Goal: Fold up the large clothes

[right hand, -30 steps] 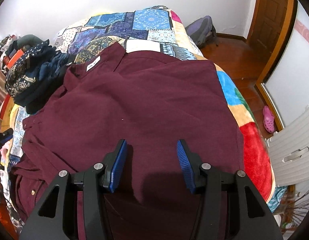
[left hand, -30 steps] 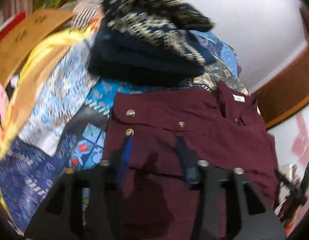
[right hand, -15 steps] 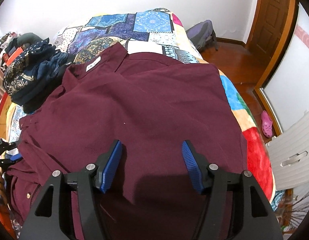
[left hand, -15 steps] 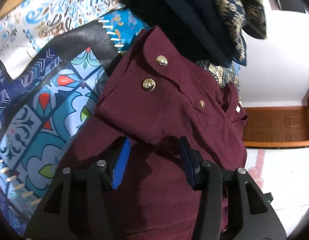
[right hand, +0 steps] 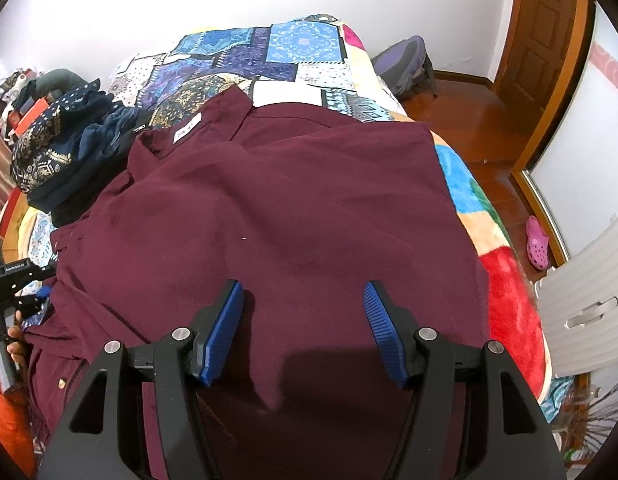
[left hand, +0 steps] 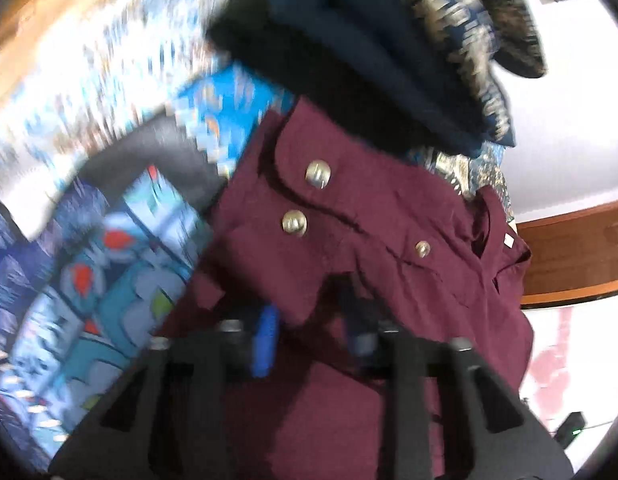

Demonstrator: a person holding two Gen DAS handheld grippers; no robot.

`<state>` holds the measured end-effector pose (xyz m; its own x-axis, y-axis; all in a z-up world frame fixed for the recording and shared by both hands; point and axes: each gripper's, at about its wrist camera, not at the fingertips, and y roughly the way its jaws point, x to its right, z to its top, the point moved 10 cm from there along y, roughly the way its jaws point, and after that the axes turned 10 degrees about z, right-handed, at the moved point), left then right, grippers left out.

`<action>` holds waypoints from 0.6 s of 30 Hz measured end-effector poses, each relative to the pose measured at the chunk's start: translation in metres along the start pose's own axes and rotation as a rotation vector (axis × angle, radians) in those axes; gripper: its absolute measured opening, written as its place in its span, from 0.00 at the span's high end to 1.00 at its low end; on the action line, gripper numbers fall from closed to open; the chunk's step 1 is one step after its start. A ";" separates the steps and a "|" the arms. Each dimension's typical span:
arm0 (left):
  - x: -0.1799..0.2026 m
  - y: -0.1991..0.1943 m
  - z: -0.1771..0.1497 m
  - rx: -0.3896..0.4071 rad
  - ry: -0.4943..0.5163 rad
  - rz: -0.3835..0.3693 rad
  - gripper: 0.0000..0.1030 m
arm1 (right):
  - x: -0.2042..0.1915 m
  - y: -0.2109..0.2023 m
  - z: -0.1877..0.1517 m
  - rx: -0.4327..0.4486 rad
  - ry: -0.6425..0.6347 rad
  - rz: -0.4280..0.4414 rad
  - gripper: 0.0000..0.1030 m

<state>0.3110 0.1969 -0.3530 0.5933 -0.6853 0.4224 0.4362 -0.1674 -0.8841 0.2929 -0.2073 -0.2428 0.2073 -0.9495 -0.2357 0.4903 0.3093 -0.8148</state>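
At bed's (right hand: 505,276) left edge, left gripper (left hand: 313,332) is closing on shirt (right hand: 293,208) fold; a thin pinch could slip. Right gripper (right hand: 305,332) gapes, empty.

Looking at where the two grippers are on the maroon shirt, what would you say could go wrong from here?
1. The left gripper is closing on a bunched fold of the shirt; it may pinch several layers and drag them crooked.
2. The dark clothes pile sits against the shirt's buttoned edge, so lifting there could topple it.
3. The right gripper hangs open above flat cloth, so that side is unpinned and may slide.
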 end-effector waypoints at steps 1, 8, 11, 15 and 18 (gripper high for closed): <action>0.003 -0.009 0.003 0.029 0.016 0.003 0.86 | 0.001 -0.001 0.000 0.003 0.003 -0.001 0.43; 0.027 -0.089 0.016 0.238 0.152 -0.025 0.89 | 0.008 -0.018 0.010 0.051 0.015 -0.004 0.43; 0.029 -0.110 0.011 0.285 0.192 -0.014 0.89 | 0.009 -0.022 0.012 0.068 0.015 -0.012 0.43; 0.010 -0.103 -0.004 0.251 0.188 0.022 0.89 | 0.008 -0.017 0.008 0.059 0.032 0.007 0.43; -0.005 -0.070 -0.023 0.160 0.212 0.083 0.88 | 0.007 -0.010 0.003 0.032 0.034 0.012 0.43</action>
<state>0.2623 0.1956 -0.2977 0.4838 -0.8279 0.2838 0.5034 -0.0021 -0.8641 0.2915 -0.2172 -0.2346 0.1845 -0.9467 -0.2640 0.5149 0.3219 -0.7945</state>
